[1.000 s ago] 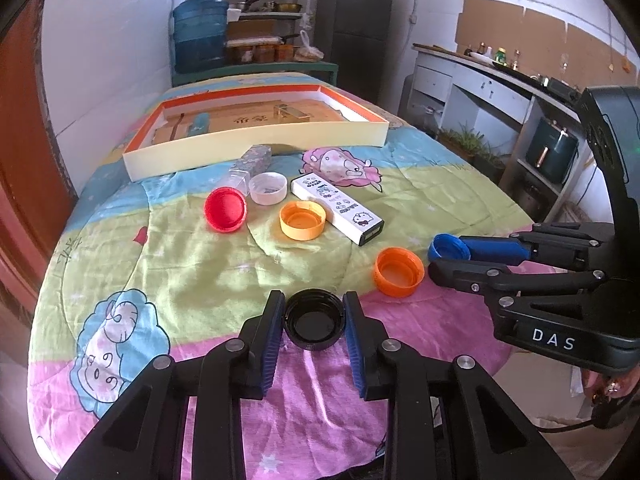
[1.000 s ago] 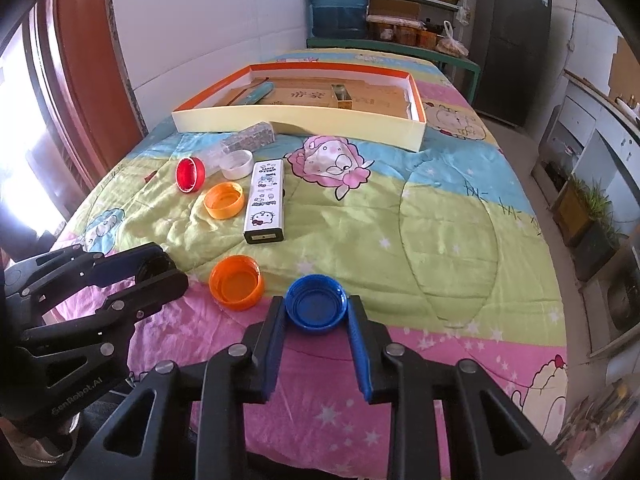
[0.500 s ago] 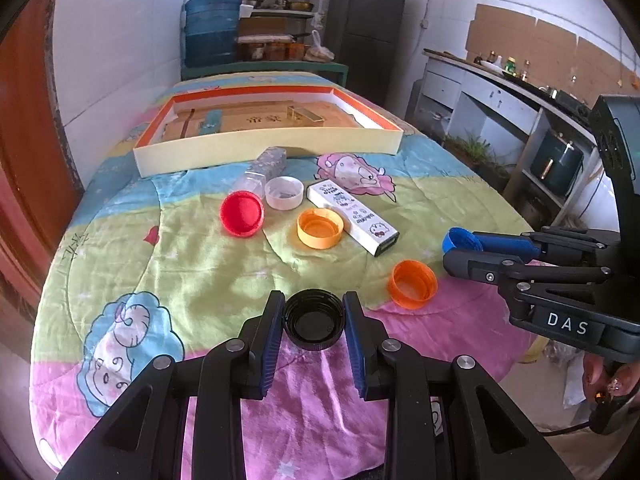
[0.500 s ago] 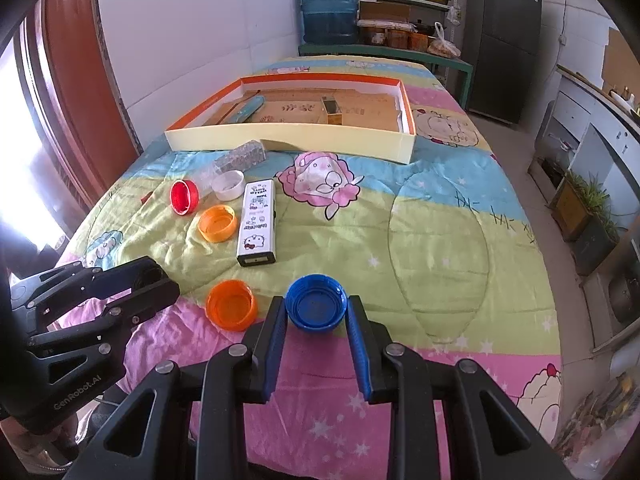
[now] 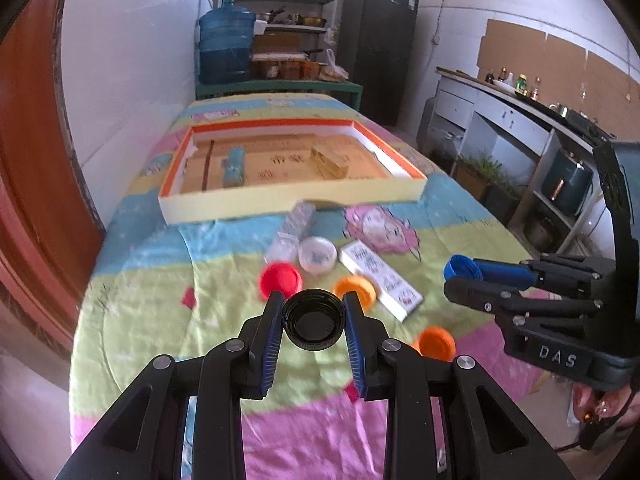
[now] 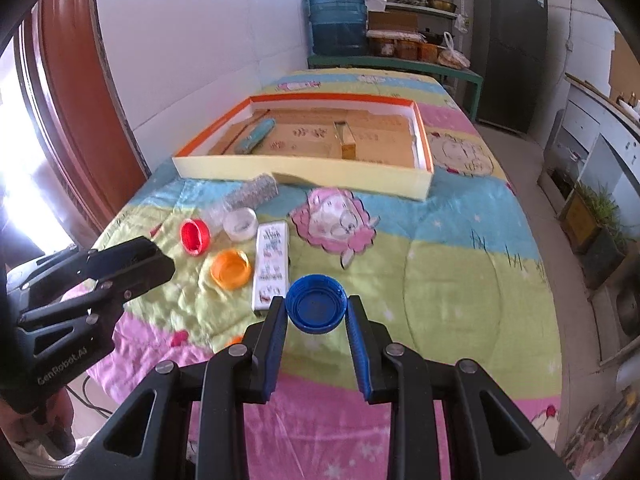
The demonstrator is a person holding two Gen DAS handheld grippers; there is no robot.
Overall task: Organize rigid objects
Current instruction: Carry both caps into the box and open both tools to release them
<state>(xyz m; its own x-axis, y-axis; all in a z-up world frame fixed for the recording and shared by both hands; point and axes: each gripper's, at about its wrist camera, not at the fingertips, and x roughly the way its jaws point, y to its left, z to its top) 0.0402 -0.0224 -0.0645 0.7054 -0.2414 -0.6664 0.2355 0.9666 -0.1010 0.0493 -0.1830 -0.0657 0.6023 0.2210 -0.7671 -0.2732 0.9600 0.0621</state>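
The left gripper (image 5: pixel 313 322) is clamped on a black cap (image 5: pixel 313 319), its pads pressed on the cap's two sides, open face toward the camera. The right gripper (image 6: pixel 316 310) is clamped the same way on a blue cap (image 6: pixel 316 303). Both caps hang clear above the patterned quilt (image 5: pixel 136 292) that covers the tabletop.

The step in hand looks like carrying both caps to the shallow orange-rimmed box (image 5: pixel 280 201) at the far end. To do it well, each cap should be kept level and squarely between its pads, since a round rim can pivot or slip if the wrist rolls. The near wall of the box stands up from the quilt, so the caps probably need to pass over that wall before coming down. Inside, a teal stick-like item (image 5: pixel 234 165) lies toward the left and a small yellowish carton (image 5: pixel 329 163) toward the right; the bare floor between them and at the far right offers landing room.

The path crosses clutter: a red cap (image 5: pixel 280 279), a white cap (image 5: pixel 318 255), two orange caps (image 5: pixel 355 289), a printed white box (image 5: pixel 380 279) and a clear bottle (image 5: pixel 294 226) lying just before the box wall. Staying high clears them all. The two grippers ride near each other, so keeping them side by side avoids a knock. The quilt drops off at the left and right edges; a slipped cap could roll away.
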